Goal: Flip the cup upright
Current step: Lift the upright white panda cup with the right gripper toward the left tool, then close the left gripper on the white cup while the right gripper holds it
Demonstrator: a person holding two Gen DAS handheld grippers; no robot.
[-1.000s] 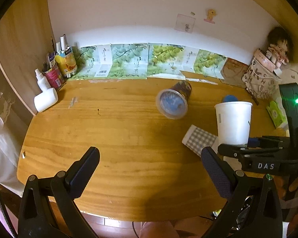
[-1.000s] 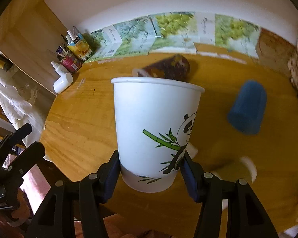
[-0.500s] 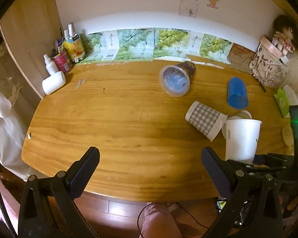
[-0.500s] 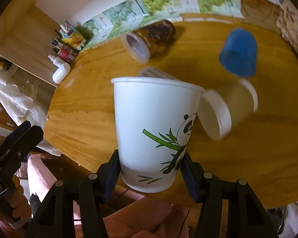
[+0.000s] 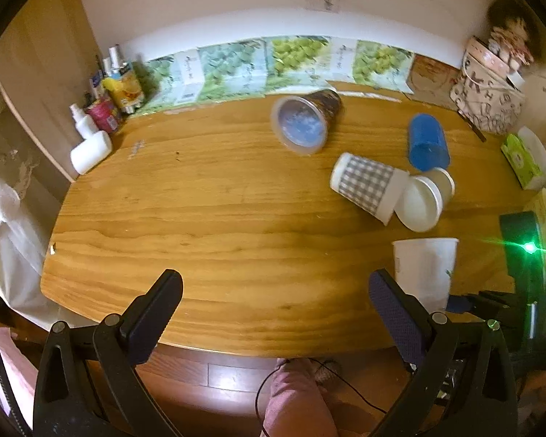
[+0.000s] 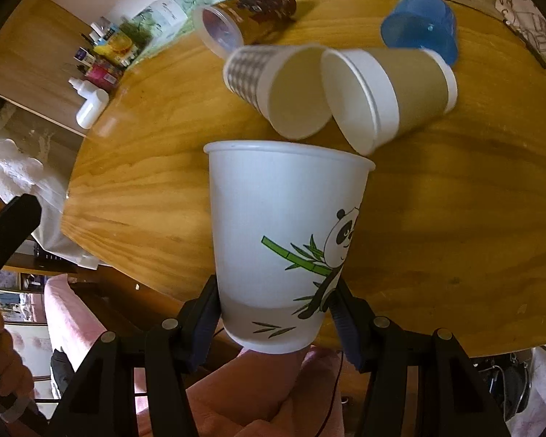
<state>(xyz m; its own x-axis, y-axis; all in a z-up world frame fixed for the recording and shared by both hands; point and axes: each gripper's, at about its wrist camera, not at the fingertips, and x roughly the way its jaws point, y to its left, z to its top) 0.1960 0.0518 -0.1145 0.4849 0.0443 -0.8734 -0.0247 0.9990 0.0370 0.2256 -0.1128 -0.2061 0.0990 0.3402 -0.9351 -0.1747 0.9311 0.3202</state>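
Observation:
My right gripper [image 6: 275, 311] is shut on a white panda paper cup [image 6: 284, 240], held upright by its lower part above the table's front edge. The same cup shows in the left wrist view [image 5: 424, 267] at the right. My left gripper [image 5: 273, 302] is open and empty over the front edge of the wooden table [image 5: 200, 218]. Lying on their sides on the table are a checked cup [image 5: 367, 185], a tan cup [image 6: 389, 91], a blue plastic cup [image 5: 427, 144] and a dark clear-rimmed cup [image 5: 304, 120].
Bottles and tubes [image 5: 105, 109] stand at the back left corner. Green printed boxes [image 5: 273, 65] line the back wall. A patterned basket with a doll [image 5: 487, 98] and a green packet [image 5: 520, 160] sit at the right. The floor lies below the front edge.
My right gripper has pulled back toward the table's front edge with the panda cup, still upright. The left gripper has also drawn back and stayed open.

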